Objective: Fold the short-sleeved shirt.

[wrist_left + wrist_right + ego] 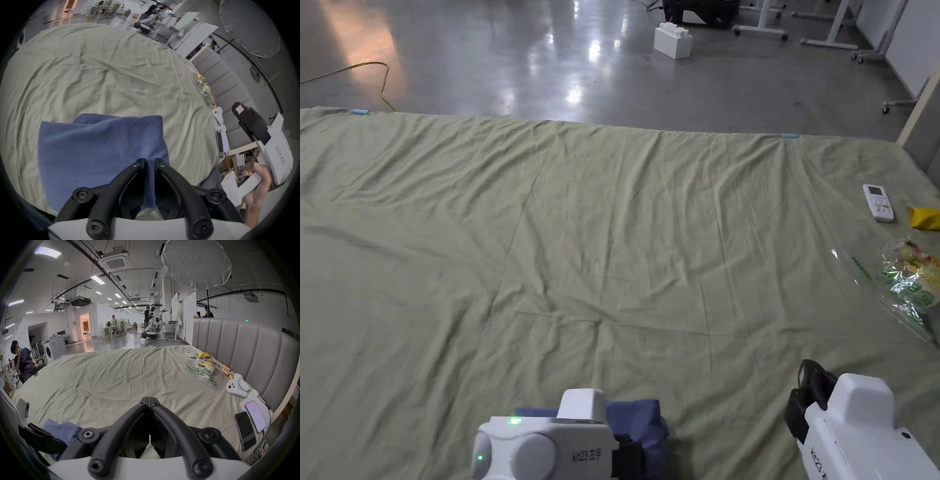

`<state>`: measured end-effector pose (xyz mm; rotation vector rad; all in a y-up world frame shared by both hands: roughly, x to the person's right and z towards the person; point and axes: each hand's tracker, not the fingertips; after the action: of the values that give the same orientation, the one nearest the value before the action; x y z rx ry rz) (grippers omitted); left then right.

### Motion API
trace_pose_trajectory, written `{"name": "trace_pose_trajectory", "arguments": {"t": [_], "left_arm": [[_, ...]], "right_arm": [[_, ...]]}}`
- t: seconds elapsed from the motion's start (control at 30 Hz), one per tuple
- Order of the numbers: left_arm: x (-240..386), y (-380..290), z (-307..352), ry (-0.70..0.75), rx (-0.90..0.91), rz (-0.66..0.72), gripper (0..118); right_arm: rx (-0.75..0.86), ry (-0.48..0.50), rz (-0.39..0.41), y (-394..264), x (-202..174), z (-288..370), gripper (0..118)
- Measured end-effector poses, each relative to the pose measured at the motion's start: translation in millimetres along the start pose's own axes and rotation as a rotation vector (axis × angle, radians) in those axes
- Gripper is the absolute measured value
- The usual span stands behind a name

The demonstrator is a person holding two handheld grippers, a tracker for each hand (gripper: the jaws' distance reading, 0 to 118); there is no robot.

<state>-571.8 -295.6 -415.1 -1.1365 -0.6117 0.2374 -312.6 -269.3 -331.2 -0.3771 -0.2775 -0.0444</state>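
Folded blue shirt at sheet's near edge — left tool slightly agape above it, right tool closed, empty.

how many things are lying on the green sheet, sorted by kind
shirts: 1, blue shirt
remotes: 1, white remote
snack bags: 2, clear bag and yellow bag
phones: 2, dark phone and lit phone
white controllers: 1, controller
batteries: 3, batteries
total: 10
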Motion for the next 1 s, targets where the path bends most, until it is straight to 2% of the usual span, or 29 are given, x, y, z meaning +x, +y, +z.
{"name": "trace_pose_trajectory", "arguments": {"t": [0.13,0.37,0.43,0.57,0.67,0.83,0.93,1.0], "left_arm": [[3,-7,-16,0.008,-0.008,-0.013,12],[-5,-22,-45,0.012,-0.010,-0.017,4],[-4,-27,-48,0.034,0.001,-0.067,4],[-11,-24,-45,0.001,0.006,-0.037,4],[-12,-18,-26,-0.045,0.015,-0.035,4],[-9,-3,33,-0.145,0.158,-0.104,4],[-13,11,66,-0.149,0.272,-0.134,4],[-14,18,87,-0.102,0.372,-0.160,4]], "right_arm": [[-0.005,-0.006,-0.003,-1,2,0,0],[-0.009,0.000,-0.003,-2,0,0,0],[-0.008,0.003,-0.001,0,-1,0,0],[0.000,0.005,0.007,3,-2,1,0],[0.007,0.008,0.013,7,-3,3,0],[0.035,0.015,0.019,17,-7,6,0],[0.072,0.025,0.018,25,-13,7,0],[0.107,0.030,0.022,32,-19,9,0]]}}
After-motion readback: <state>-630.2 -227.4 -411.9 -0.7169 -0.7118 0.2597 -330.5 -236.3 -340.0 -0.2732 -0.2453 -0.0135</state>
